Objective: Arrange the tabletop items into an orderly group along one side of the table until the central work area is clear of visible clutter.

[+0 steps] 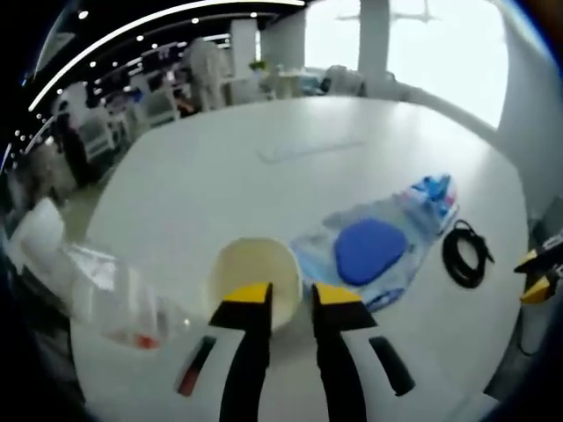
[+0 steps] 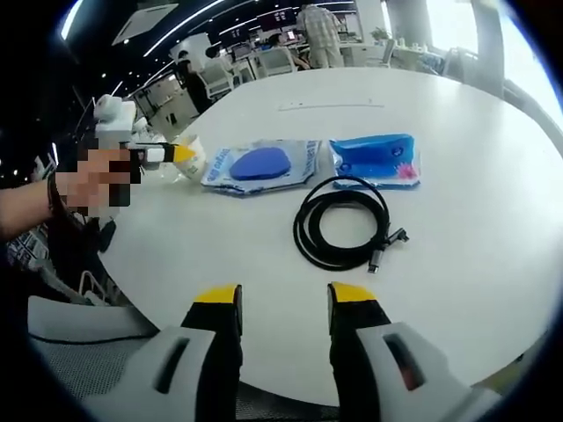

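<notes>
A pale paper cup (image 1: 251, 268) stands just ahead of my left gripper (image 1: 295, 295). Its jaws stand a little apart: one yellow tip lies over the cup's mouth, the other outside its wall. Right of the cup lies a clear packet with a blue pad (image 1: 369, 251), then a smaller blue packet (image 1: 431, 193) and a coiled black cable (image 1: 464, 255). In the right gripper view, my right gripper (image 2: 283, 303) is open over bare table, short of the cable (image 2: 343, 220). Beyond it lie the pad packet (image 2: 259, 165), blue packet (image 2: 376, 160), cup (image 2: 192, 158) and left gripper (image 2: 176, 154).
A crumpled clear plastic bag (image 1: 114, 303) lies left of the cup. A black and red marker (image 1: 195, 365) and a black pen (image 1: 391, 365) lie near the table's edge. The right gripper (image 1: 538, 274) shows at the table's right edge. A grey chair (image 2: 79, 321) stands below the rim.
</notes>
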`<state>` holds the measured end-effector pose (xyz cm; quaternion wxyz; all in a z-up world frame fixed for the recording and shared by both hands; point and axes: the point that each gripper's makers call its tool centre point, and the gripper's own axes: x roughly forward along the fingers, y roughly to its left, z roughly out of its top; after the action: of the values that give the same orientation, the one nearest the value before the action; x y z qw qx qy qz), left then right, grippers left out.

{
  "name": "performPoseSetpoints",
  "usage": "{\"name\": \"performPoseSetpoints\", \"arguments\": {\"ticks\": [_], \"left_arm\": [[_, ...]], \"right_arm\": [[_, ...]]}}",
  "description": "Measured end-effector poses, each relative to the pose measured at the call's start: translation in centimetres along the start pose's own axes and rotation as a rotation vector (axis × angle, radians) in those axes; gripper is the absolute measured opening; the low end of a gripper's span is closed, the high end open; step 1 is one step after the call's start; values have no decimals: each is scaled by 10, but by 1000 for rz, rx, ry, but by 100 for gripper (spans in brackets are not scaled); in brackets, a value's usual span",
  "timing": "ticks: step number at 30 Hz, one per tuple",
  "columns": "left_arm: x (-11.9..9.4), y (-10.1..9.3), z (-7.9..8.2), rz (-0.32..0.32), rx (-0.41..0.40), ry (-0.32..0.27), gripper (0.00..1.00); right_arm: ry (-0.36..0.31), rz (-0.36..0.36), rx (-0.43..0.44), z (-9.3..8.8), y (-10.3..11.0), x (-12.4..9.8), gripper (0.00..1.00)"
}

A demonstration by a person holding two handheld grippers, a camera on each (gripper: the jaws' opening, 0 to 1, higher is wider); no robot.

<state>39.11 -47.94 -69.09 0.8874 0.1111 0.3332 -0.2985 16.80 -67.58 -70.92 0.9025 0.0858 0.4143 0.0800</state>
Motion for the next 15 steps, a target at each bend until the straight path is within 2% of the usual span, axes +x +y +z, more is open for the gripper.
{"name": "performPoseSetpoints", "arguments": {"ticks": [9,15], "left_arm": [[-7,2,5,11,2,-14,20],[-20,-3,15,5,-8,-41,23]], "right_arm": [[-6,12,-3,3,4,1,38],[-9,19,-10,5,8,4,38]]}}
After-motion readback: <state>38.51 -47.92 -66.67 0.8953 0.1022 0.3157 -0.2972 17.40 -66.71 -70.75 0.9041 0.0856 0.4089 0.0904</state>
